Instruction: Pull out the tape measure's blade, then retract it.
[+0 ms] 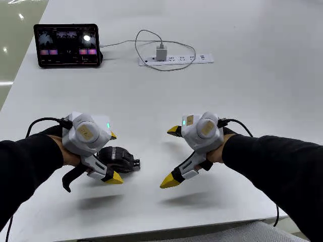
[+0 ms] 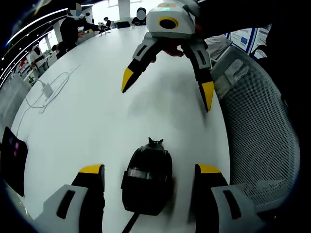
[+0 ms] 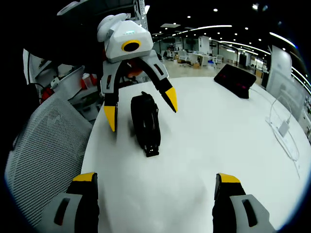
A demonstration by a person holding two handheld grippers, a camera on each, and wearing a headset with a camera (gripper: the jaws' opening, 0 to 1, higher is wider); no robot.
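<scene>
Squarely inside spread left claw (image 2: 150, 169), tape measure (image 2: 147, 180)

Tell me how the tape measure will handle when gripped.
The tape measure looks compact and solid, so probably stiff and heavyish. Its rounded case might twist between the jaws of the left gripper. On the smooth table it likely slides if nudged.
</scene>
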